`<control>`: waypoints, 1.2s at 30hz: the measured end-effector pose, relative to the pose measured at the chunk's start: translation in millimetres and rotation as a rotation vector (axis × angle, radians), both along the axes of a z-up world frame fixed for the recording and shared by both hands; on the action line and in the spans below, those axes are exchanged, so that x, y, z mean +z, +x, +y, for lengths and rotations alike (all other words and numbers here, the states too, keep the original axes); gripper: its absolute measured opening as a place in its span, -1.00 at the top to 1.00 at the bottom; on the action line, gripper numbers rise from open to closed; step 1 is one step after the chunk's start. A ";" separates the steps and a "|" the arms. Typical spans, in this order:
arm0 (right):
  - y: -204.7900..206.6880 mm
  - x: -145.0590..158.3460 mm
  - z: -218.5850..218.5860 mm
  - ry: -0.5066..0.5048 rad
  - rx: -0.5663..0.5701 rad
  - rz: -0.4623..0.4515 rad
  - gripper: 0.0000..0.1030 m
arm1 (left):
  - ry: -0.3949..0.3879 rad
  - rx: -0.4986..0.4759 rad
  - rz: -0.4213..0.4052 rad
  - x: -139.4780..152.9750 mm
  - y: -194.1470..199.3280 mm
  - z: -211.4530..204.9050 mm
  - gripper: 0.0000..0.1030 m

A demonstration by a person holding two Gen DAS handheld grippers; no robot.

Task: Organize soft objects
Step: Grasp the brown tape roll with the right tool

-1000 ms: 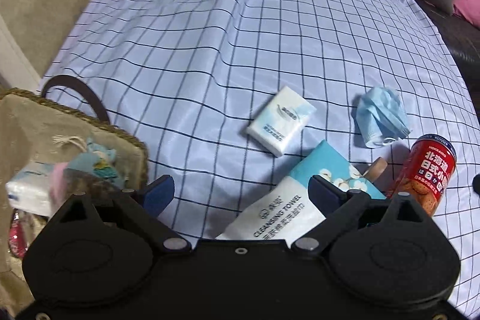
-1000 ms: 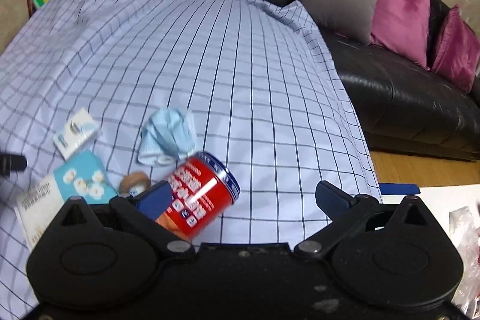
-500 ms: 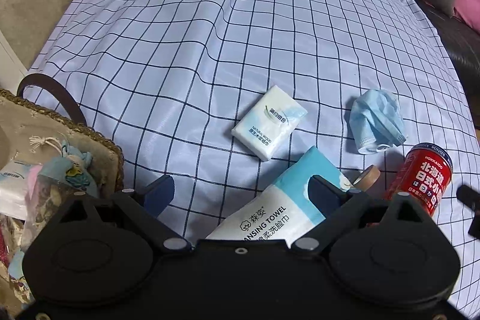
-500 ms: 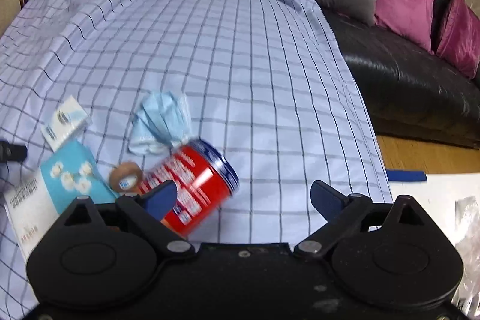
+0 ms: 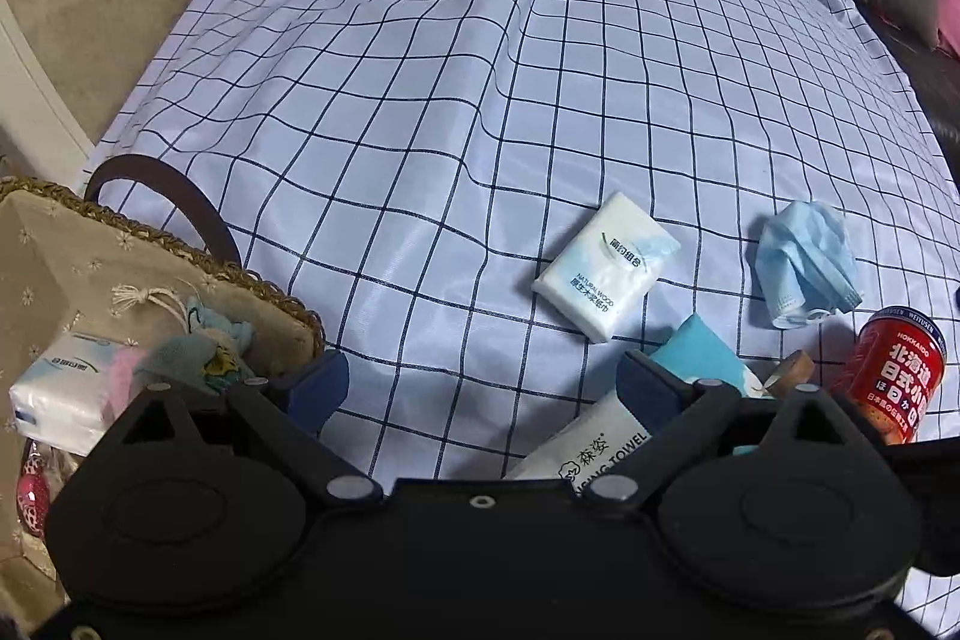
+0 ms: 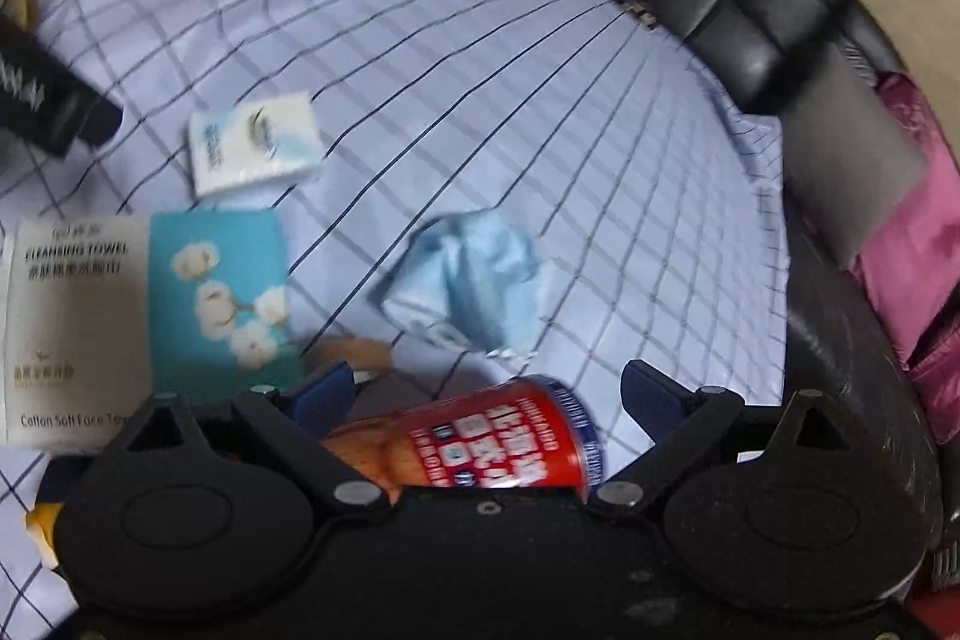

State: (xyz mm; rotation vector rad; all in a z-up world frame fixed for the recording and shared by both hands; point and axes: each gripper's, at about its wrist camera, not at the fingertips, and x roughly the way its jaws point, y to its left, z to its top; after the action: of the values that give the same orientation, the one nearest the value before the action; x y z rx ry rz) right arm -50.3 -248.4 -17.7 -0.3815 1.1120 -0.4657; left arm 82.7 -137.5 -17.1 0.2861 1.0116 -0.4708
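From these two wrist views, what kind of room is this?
Probably a home living room: a black leather sofa with pink cushions, and a checked cloth spread over a surface beside it, a woven basket at its edge.

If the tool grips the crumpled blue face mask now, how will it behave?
The blue face mask lies bunched in soft folds on the checked cloth, so it would probably crush flat and hang limp. It looks thin and light. Its loose ear loop may trail and could catch the red can nearby.

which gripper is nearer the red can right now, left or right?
Right. The right gripper hangs open directly over the red can, which sits between its fingers, untouched. The left gripper is off to the can's side, above the cleansing towel pack.
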 end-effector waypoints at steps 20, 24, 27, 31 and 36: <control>58.0 -31.9 -61.1 0.130 -0.232 -0.053 -0.85 | -0.022 -0.002 0.040 -3.2 6.7 3.2 -0.81; 61.3 -16.1 -76.4 0.299 -0.281 -0.069 -0.75 | -0.013 0.005 0.045 -6.4 10.7 4.0 -0.81; 61.6 -5.9 -79.9 0.440 -0.296 -0.072 -0.43 | -0.018 0.018 0.060 -8.2 15.2 6.2 -0.81; 66.0 -10.1 -76.1 0.538 -0.323 -0.029 0.15 | -0.028 0.029 0.073 -8.6 17.7 7.3 -0.81; 65.4 -29.6 -75.3 0.634 -0.403 -0.025 0.29 | -0.020 0.023 0.068 -8.8 14.9 6.3 -0.81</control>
State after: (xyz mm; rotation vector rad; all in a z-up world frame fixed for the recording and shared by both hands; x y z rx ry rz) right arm 15.1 -323.7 -47.3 0.4097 1.2501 -0.4390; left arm 97.6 -131.2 -25.8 0.2412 1.0747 -0.4719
